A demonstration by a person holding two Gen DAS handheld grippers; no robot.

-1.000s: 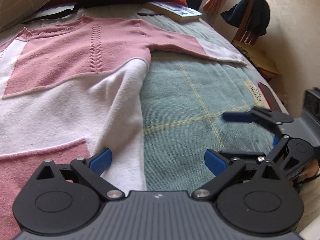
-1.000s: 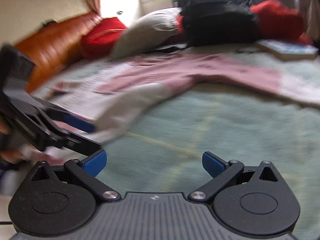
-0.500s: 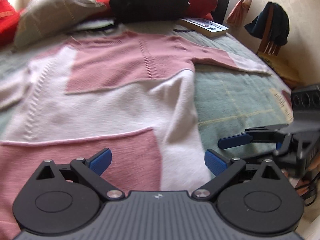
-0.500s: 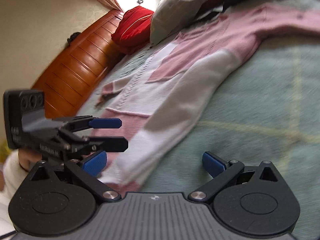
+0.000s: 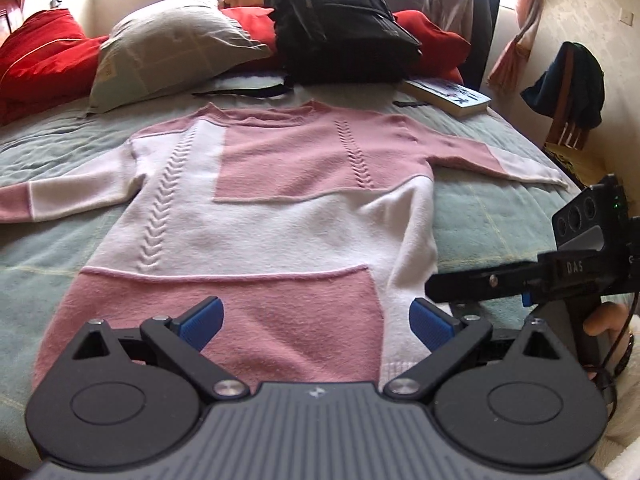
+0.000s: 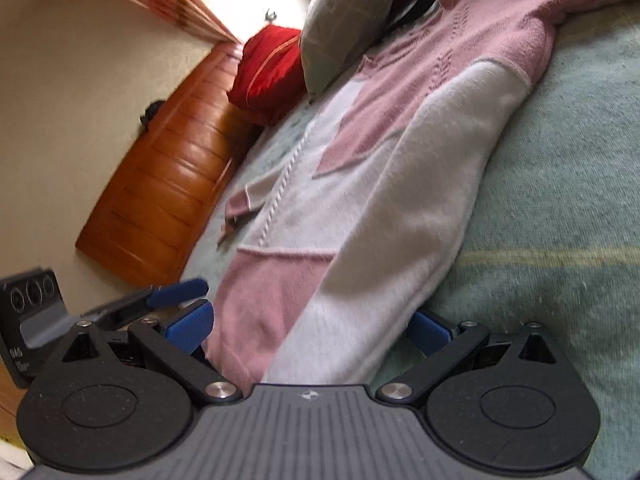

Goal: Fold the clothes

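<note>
A pink and white knit sweater (image 5: 280,220) lies face up and flat on the green bedspread (image 5: 480,216), both sleeves stretched out sideways. My left gripper (image 5: 316,320) is open just above the pink hem band, near its middle. The right gripper (image 5: 436,292) enters from the right beside the hem's right corner. In the right wrist view, my right gripper (image 6: 310,324) is open with the white and pink hem corner of the sweater (image 6: 400,184) lying between its fingers. The left gripper (image 6: 176,294) shows at the left, open too.
At the head of the bed sit a grey pillow (image 5: 172,48), red cushions (image 5: 44,60), a black backpack (image 5: 340,28) and a book (image 5: 448,94). A chair with a dark garment (image 5: 568,80) stands to the right. A wooden board (image 6: 168,184) runs along the bed's far side.
Both grippers swung left from the bare bedspread to the sweater's hem. The left one now faces the sweater's middle, the right one its right hem corner. Both stayed open.
</note>
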